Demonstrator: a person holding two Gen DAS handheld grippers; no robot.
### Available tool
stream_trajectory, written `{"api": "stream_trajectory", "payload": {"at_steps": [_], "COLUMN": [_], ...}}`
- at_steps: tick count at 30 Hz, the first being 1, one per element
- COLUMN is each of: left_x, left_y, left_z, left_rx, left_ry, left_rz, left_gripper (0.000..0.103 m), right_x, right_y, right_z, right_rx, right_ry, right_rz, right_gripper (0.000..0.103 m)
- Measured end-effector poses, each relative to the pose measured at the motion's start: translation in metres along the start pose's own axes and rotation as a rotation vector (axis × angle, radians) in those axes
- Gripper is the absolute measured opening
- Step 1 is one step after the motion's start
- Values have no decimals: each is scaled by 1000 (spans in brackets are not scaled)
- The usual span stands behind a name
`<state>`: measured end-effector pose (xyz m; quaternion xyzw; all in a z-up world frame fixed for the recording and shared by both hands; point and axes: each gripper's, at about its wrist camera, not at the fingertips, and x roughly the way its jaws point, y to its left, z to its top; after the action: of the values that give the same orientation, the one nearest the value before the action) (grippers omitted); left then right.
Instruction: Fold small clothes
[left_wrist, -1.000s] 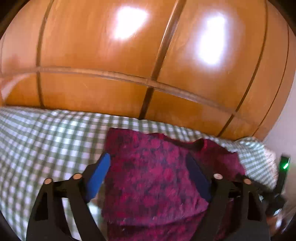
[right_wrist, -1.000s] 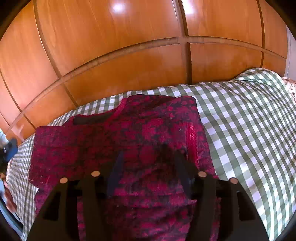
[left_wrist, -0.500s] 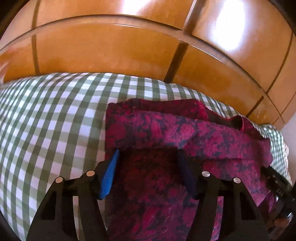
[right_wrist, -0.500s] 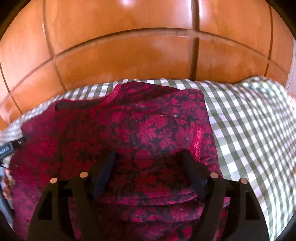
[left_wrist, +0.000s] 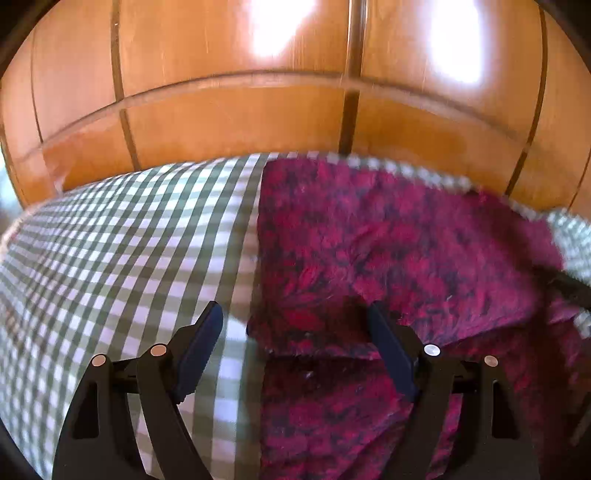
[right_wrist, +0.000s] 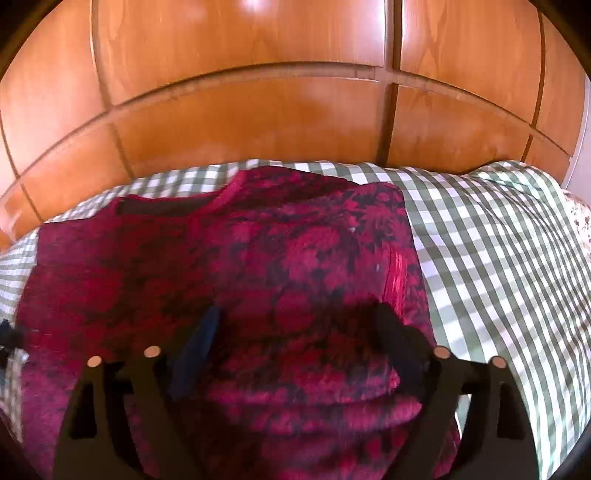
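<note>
A small red and black patterned top (right_wrist: 258, 266) lies folded on a green and white checked cover (right_wrist: 491, 251). Its dark neckline (right_wrist: 166, 206) faces the far wooden wall. In the left wrist view the top (left_wrist: 388, 258) fills the right half, a folded flap lying over the lower layer. My left gripper (left_wrist: 295, 325) is open, its jaws wide apart over the flap's left corner, holding nothing. My right gripper (right_wrist: 295, 328) is open above the right part of the top, also holding nothing.
Glossy wooden panelled doors (right_wrist: 295, 92) rise directly behind the bed. Checked cover (left_wrist: 110, 266) stretches to the left of the top. A flowered fabric edge (right_wrist: 580, 214) shows at the far right. A dark object (left_wrist: 572, 288), perhaps the other gripper, shows at the right edge.
The left gripper laid the lifted flap down over the top and shifted left, so its left finger now hangs over bare cover. The right gripper barely moved.
</note>
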<state>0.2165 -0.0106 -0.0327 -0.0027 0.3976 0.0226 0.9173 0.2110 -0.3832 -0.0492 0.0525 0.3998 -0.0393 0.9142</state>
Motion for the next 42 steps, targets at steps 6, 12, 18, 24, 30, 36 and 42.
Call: {"api": "stream_trajectory", "payload": {"at_steps": [6, 12, 18, 24, 30, 36, 42], "left_x": [2, -37, -69, -86, -103, -112, -113], "left_y": [1, 6, 7, 10, 11, 10, 13], "left_z": [-1, -16, -38, -59, -85, -105, -125], "left_rx": [-47, -67, -36, -28, -15, 4, 6], "left_ry": [27, -24, -52, -45, -37, -14, 31], "left_rz": [15, -22, -48, -77, -93, -106, -127], "left_gripper": [87, 87, 87, 87, 87, 87, 87], "right_x": [7, -20, -41, -56, -68, -82, -87], "right_y": [6, 8, 4, -2, -15, -24, -26], "right_z": [-15, -17, -41, -64, -89, -105, -117], "right_rx": [-45, 5, 40, 55, 57, 75, 76], "right_ry": [28, 30, 72, 127, 161, 162, 155], "right_rz": [-29, 4, 30, 38, 30, 57, 71], "right_gripper": [93, 96, 96, 96, 97, 97, 99]}}
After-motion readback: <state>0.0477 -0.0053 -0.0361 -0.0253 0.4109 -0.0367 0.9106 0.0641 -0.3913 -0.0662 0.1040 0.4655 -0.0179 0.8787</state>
